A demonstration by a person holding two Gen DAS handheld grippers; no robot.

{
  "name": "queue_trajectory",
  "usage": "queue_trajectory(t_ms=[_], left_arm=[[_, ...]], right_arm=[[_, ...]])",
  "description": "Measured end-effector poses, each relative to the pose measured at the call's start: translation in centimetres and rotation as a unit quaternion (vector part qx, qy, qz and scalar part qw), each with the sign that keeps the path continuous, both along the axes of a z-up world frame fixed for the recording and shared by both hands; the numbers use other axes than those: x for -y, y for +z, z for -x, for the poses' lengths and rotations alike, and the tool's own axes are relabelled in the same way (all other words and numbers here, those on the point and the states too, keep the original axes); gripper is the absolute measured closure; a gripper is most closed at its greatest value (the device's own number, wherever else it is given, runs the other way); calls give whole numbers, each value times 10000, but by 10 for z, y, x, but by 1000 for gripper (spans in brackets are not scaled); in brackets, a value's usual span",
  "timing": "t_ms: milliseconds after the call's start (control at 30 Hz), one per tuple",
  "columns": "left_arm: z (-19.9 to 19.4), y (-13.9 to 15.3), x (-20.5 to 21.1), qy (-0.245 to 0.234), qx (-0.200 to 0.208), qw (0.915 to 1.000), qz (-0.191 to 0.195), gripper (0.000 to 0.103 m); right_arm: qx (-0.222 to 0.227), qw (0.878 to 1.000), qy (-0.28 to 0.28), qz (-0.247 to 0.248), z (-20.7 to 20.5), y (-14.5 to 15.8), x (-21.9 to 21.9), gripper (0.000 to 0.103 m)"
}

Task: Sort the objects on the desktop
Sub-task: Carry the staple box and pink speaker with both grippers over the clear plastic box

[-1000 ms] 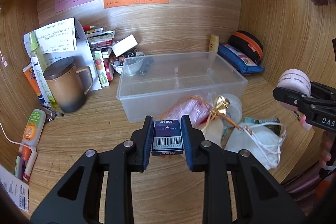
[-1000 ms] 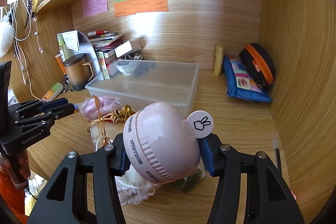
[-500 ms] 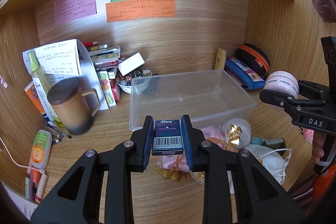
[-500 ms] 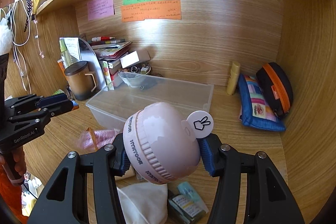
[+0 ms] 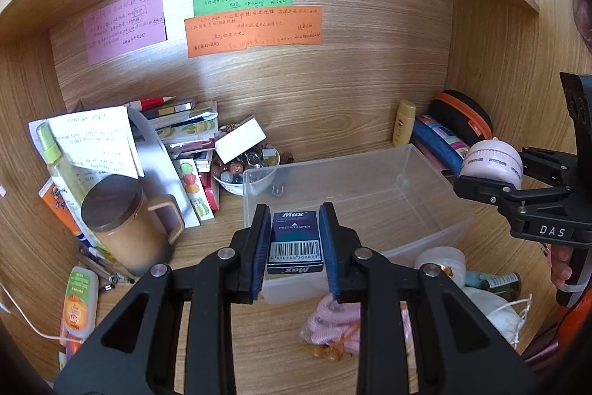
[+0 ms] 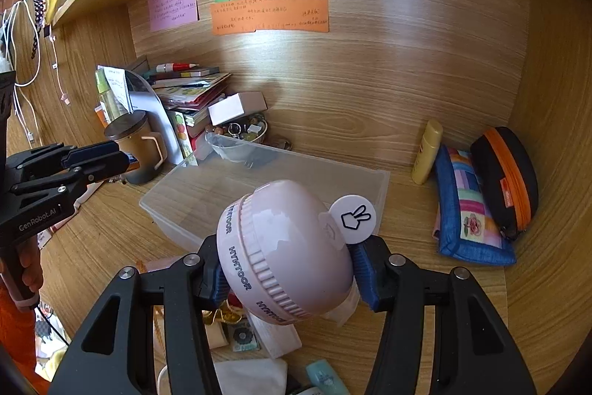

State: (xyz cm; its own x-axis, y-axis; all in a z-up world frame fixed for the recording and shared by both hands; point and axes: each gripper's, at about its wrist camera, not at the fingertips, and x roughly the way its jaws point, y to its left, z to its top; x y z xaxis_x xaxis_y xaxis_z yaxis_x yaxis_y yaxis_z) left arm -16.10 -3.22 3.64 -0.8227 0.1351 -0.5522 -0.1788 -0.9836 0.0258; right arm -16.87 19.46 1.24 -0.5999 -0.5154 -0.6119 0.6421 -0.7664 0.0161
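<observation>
My left gripper (image 5: 295, 247) is shut on a small dark blue Max staple box (image 5: 295, 241) and holds it above the near edge of the clear plastic bin (image 5: 414, 169). My right gripper (image 6: 286, 269) is shut on a round pink HYNTOOR device (image 6: 285, 250) with a white tag, held in front of the bin (image 6: 355, 174). In the left wrist view the right gripper (image 5: 492, 178) with the pink device (image 5: 494, 163) hangs at the bin's right end. In the right wrist view the left gripper (image 6: 107, 154) is at the far left.
A brown lidded mug (image 5: 122, 217), books and papers (image 5: 177, 128) and a bowl of trinkets (image 5: 244, 169) stand left of the bin. A yellow tube (image 6: 427, 150), blue pouch (image 6: 470, 206) and black-orange case (image 6: 507, 180) lie at the right. Pink bag (image 5: 333, 321), white tape roll (image 5: 440, 260), face mask (image 5: 495, 313) lie in front.
Both grippers have risen and moved toward the bin, each still holding its object. The clutter in front of the bin has dropped lower in both views.
</observation>
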Motion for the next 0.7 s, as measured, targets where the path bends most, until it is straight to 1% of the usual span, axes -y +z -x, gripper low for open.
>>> queue_trajectory(t_ms=[367, 533, 700], left_arm=[[36, -1, -5, -53, 89, 9999, 130, 77], [54, -12, -9, -94, 211, 9995, 217, 77], [72, -27, -13, -162, 436, 9987, 225, 77]], right_arm=[[58, 9997, 163, -184, 29, 0, 19, 53], [151, 9991, 251, -321, 42, -6, 29, 53], [318, 9978, 339, -474, 55, -16, 38, 53]])
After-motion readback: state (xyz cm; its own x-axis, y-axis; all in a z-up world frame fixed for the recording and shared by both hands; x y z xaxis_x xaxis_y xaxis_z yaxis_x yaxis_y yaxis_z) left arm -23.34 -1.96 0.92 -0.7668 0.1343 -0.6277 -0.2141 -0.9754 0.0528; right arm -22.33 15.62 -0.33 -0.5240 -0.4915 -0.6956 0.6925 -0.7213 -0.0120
